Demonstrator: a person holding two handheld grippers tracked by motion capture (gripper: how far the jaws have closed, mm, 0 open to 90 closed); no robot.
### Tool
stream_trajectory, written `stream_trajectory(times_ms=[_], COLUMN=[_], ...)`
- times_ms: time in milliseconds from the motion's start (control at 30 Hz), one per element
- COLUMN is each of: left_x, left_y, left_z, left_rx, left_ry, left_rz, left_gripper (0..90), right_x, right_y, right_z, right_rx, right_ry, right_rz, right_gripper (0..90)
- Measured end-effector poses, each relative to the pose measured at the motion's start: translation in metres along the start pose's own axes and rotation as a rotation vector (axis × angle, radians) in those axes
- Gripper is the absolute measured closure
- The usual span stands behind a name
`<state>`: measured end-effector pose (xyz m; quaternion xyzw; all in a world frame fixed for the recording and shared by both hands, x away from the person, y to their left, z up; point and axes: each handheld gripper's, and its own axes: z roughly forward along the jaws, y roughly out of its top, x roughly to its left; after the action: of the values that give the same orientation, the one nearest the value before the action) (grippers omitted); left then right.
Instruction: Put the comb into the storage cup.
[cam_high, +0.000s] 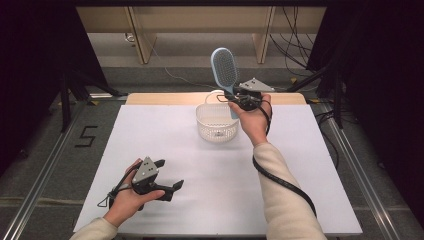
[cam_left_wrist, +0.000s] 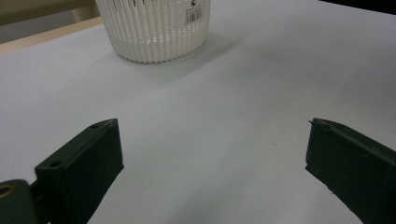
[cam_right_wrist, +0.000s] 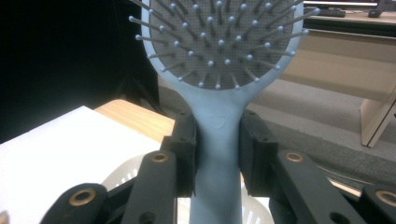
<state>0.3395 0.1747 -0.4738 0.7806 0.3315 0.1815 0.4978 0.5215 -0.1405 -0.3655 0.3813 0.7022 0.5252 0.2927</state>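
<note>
Right claw (cam_high: 239, 98) clamps hairbrush (cam_high: 224, 69) above white basket (cam_high: 216, 122); left claw (cam_high: 167, 176) spread.

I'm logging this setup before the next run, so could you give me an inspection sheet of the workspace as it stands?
Surface: white table top, bare apart from the basket; a wooden strip shows along its far edge.
Job's things: blue hairbrush held upright above the white slatted basket, bristle head up, handle down toward the rim.
Clutter: nothing seen.
Grippers: right gripper clamped on the brush handle; left gripper open, holding nothing, low over the near left of the table.
Cables: a black cable trails from the right gripper along the sleeve; more cables lie on the floor behind.
Surroundings: wooden furniture legs beyond the table, dark drapes either side, a "5" marked on the floor at left.
</note>
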Motion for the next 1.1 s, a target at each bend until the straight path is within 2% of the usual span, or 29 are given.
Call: stream_trajectory(times_ms=[467, 1100], left_x=[0.000, 0.000], left_y=[0.000, 0.000], left_z=[0.000, 0.000], left_rx=[0.002, 0.002], left_ry=[0.000, 0.000], left_rz=[0.003, 0.003], left_gripper=[3.2, 3.2], right_x=[-0.001, 0.000], right_y=[-0.004, -0.006], right_z=[0.006, 0.011], right_rx=[0.002, -0.004], right_ry=[-0.005, -0.003], right_rz=[0.013, 0.002], right_gripper=[70.4, 70.4])
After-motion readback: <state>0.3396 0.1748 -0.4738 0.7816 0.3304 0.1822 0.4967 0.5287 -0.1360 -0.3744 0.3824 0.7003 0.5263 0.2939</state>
